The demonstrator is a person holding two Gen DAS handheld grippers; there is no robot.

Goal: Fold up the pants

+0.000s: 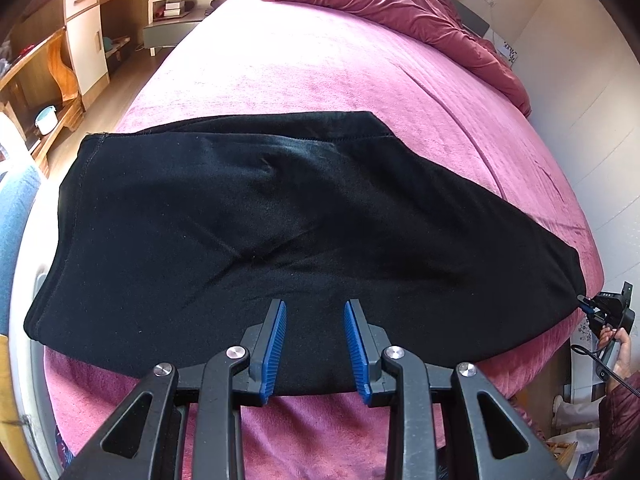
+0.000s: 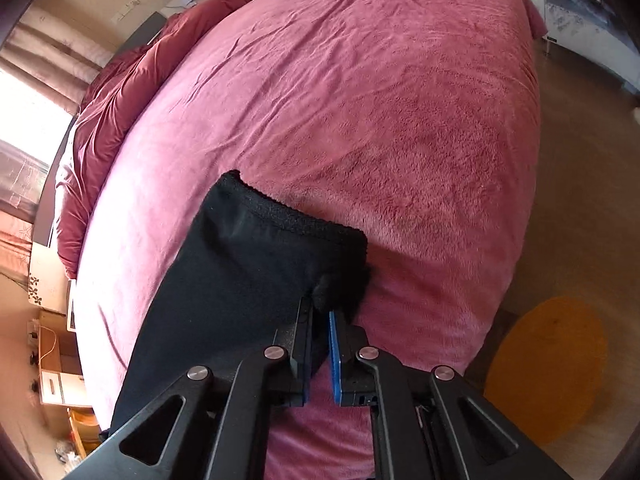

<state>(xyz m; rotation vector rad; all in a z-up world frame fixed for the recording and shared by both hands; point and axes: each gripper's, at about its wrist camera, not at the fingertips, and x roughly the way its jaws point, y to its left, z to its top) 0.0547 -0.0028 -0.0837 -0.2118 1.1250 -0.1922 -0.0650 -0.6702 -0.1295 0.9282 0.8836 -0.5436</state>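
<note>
the black pants (image 1: 280, 216) lie flat on the pink bed (image 1: 320, 68), stretched along its near edge. from how they sit, i judge one fold is done: the legs look stacked on each other into a single long strip, with the hems at one end and the narrow end out at the other. what is left, i reckon, is to bring one end over the other, maybe twice, and smooth the result.

my left gripper (image 1: 315, 308) hovers over the near edge of the pants, about mid-length, with its blue fingers (image 1: 276, 340) spread wide and nothing between them. my right gripper (image 2: 320, 314) is at the narrow end of the pants, its jaws drawn close together and pinching a small tuft of black cloth at the corner; in the left wrist view i see it at the far right tip of the pants (image 1: 588, 306).

as for containers, there is little to report: a pale blue pot (image 1: 45, 119) sits on a low wooden shelf on the floor beside the bed, and i cannot see what is in it. a red duvet (image 1: 400, 4) is bunched at the far end of the bed, well apart from the pants.
</note>
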